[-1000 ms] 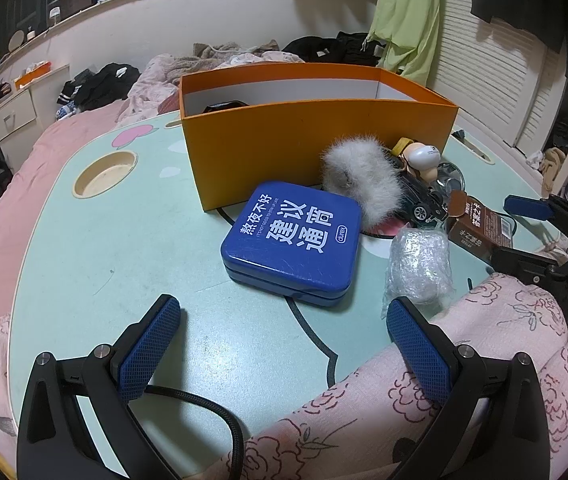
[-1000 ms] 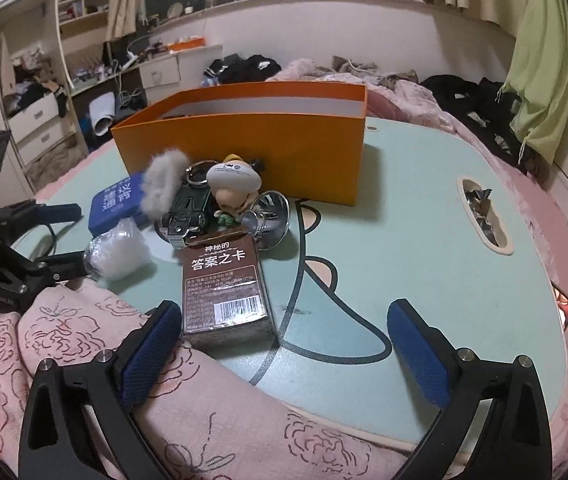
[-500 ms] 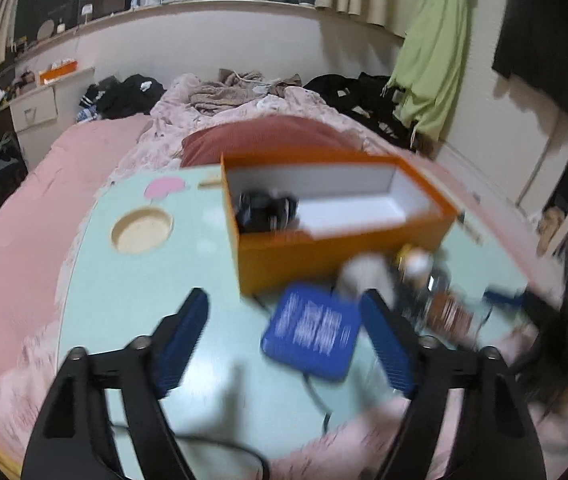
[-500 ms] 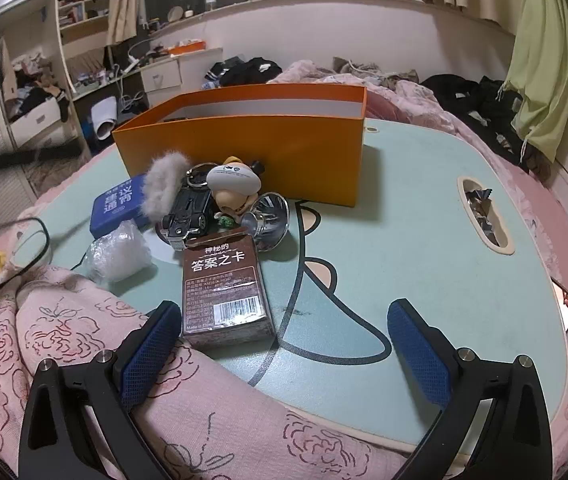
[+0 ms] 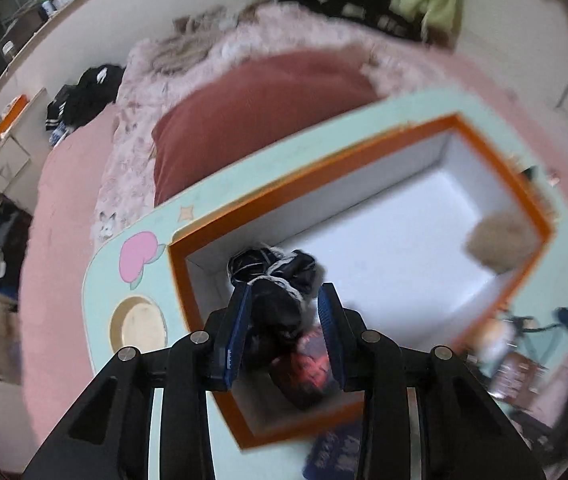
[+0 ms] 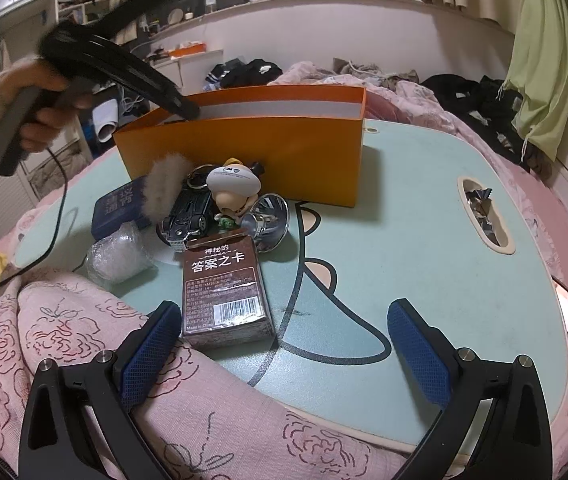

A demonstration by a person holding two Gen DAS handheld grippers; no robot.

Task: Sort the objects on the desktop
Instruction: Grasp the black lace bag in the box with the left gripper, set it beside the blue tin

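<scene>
left gripper (image 5: 284,312): I see jaws just closing, narrow, black bundle (image 5: 272,284) between them inside orange box (image 5: 364,148); contact blurred, cannot tell | right gripper (image 6: 284,340): wide apart, empty; brown card box (image 6: 224,284) just ahead, near its left finger

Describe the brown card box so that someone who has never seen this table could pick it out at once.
Start at the orange box standing on the mint-green table; a cluster of small things lies in front of it. The brown card box lies flat at the cluster's near edge, just ahead of the open right gripper. Nothing else there is a brown rectangular pack with white Chinese lettering and a barcode.
</scene>
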